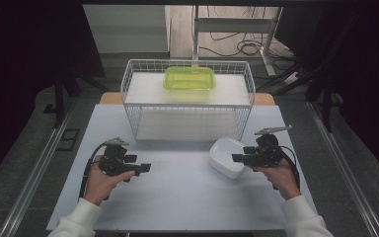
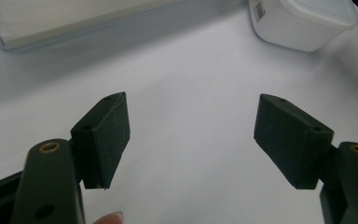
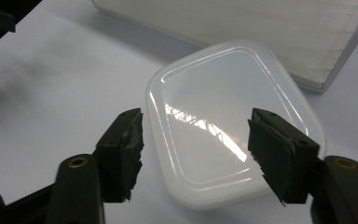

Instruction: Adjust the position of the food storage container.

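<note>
A white lidded container (image 1: 225, 157) lies on the table right of centre, in front of the wire rack. My right gripper (image 1: 237, 158) hovers at its near right edge, pointing left. In the right gripper view the jaws of this gripper (image 3: 196, 149) stand apart above the glossy lid (image 3: 223, 116), and the pads do not press on it. My left gripper (image 1: 145, 168) is at the table's left, pointing right, with its jaws wide apart. Between the jaws of the left gripper (image 2: 193, 140) there is only bare table, and the white container (image 2: 303, 21) lies farther off.
A white wire rack (image 1: 133, 94) stands at the back of the table (image 1: 177, 197), with a translucent green lidded box (image 1: 189, 78) on its top shelf. A white board (image 3: 261, 28) lies under the rack. Cables and a stand lie on the floor beyond.
</note>
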`<state>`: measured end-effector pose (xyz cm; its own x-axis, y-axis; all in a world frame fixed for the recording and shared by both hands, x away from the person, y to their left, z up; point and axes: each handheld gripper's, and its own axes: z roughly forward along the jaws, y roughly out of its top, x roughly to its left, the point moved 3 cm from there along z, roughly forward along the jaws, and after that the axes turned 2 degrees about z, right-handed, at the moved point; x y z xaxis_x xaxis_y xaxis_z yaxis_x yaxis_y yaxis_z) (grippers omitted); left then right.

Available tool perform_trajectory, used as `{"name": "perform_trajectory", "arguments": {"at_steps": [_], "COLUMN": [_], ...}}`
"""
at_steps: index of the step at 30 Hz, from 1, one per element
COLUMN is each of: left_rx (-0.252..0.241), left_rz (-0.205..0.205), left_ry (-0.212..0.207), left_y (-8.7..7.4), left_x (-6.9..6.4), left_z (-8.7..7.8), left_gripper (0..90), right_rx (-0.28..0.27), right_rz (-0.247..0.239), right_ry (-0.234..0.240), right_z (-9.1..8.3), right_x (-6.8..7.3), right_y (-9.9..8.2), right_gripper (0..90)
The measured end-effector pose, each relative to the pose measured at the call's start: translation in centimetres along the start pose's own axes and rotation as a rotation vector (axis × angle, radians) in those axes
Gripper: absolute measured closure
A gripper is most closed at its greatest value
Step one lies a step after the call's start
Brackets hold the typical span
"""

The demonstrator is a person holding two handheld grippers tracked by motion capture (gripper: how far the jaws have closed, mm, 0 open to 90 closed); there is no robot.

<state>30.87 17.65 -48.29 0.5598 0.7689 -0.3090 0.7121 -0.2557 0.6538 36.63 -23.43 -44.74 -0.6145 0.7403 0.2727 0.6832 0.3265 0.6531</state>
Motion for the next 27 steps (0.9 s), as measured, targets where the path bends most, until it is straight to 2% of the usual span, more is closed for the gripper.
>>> {"name": "perform_trajectory", "arguments": {"at_steps": [2, 3, 9, 14, 15, 16, 18, 19, 20, 22, 26, 27], "left_rx": [0.001, 0.006, 0.017, 0.024, 0.024, 0.023, 0.023, 0.023, 0.024, 0.025, 0.036, 0.034], "left_rz": [-0.002, -0.002, 0.001, -0.003, -0.003, -0.005, -0.006, -0.006, -0.009, -0.011, -0.005, -0.007], "left_ry": [-0.002, -0.006, -0.012, -0.011, -0.011, -0.011, -0.009, -0.009, -0.009, -0.008, -0.006, -0.006], "left_y": [0.0, -0.1, -0.2, -0.3, -0.3, -0.3, -0.3, -0.3, -0.3, -0.4, -0.5, -0.5], "left_x": [0.0, 0.1, 0.0, 0.1, 0.1, 0.1, 0.2, 0.2, 0.2, 0.2, 0.4, 0.4], "left_z": [0.0, 0.1, 0.3, 0.4, 0.4, 0.4, 0.4, 0.4, 0.4, 0.5, 0.5, 0.6], "left_gripper": [26.0, 25.9, 25.5, 25.4, 25.3, 25.3, 25.6, 25.7, 25.7, 25.7, 25.6, 25.6], "right_rx": [0.010, 0.037, 0.076, 0.136, 0.136, 0.155, 0.165, 0.165, 0.174, 0.186, 0.205, 0.220], "right_rz": [-0.003, -0.010, -0.021, -0.062, -0.062, -0.080, -0.086, -0.086, -0.100, -0.111, -0.140, -0.168], "right_ry": [-0.002, -0.014, -0.037, -0.100, -0.100, -0.133, -0.155, -0.155, -0.165, -0.180, -0.202, -0.224], "right_z": [0.1, 0.5, 1.4, 1.9, 1.9, 2.2, 2.4, 2.4, 2.7, 3.1, 3.7, 4.2], "right_x": [-0.1, -0.4, -1.0, -2.1, -2.1, -2.7, -3.2, -3.2, -3.7, -4.1, -4.5, -4.8], "right_y": [0.2, 0.9, 2.2, 4.0, 4.0, 4.5, 5.0, 5.0, 5.4, 5.6, 5.6, 5.5], "right_gripper": [37.6, 39.0, 46.1, 63.6, 63.6, 72.3, 79.0, 79.0, 85.1, 88.4, 89.2, 89.3]}}
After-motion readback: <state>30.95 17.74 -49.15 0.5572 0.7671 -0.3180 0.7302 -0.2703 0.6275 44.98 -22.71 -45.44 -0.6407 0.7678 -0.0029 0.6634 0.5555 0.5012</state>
